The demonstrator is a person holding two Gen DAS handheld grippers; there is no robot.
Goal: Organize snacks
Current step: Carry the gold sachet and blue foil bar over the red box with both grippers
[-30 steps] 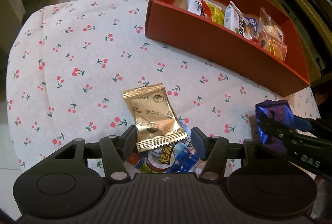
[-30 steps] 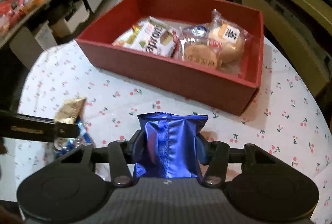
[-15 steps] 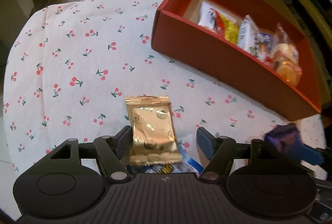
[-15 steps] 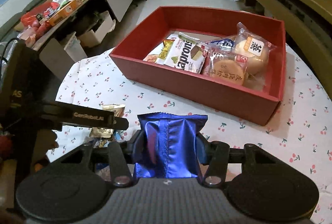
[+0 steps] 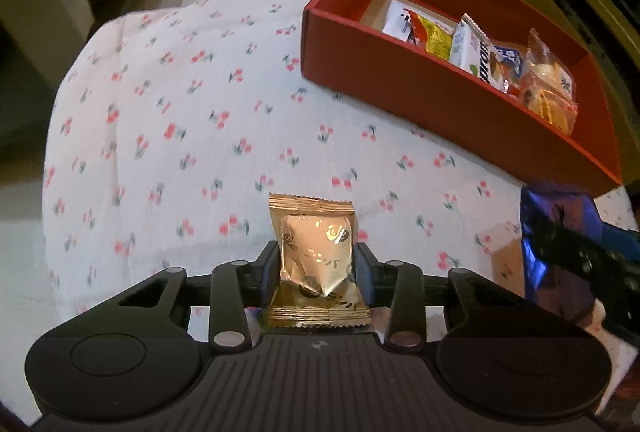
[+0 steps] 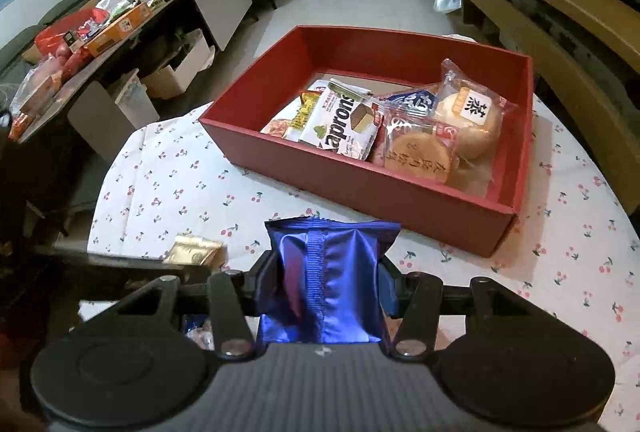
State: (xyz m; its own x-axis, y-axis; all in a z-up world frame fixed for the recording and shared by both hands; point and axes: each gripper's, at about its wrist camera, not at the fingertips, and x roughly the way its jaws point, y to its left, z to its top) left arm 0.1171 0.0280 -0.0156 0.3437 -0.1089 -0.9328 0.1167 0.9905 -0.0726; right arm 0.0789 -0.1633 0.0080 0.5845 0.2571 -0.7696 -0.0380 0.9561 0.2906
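At the lower centre of the left wrist view, the left gripper [image 5: 316, 264] has its jaws closed in on a gold foil packet [image 5: 316, 256], pinching it across its puffed middle so the crimped top seal stands free above the fingers. The right gripper [image 6: 326, 272], at the lower centre of its own view, is likewise clamped on a blue foil packet [image 6: 326, 272], gripped at both side edges with the back seam facing the camera. Both packets look light and air-filled: the foil is thin, crinkly and probably slick, and it dents where the fingers press, so a mid-body pinch like these seems the safest hold, firm enough to stop sliding yet gentle enough not to crush what is inside. The flat crimped ends would be stiffer to grab but offer less surface. The red box [image 6: 404, 188] sits in the upper right of both views on the cherry-print tablecloth [image 5: 192, 120], already holding several wrapped snacks [image 6: 416, 136], with bare floor showing at its far end where 2 more packets would likely fit.
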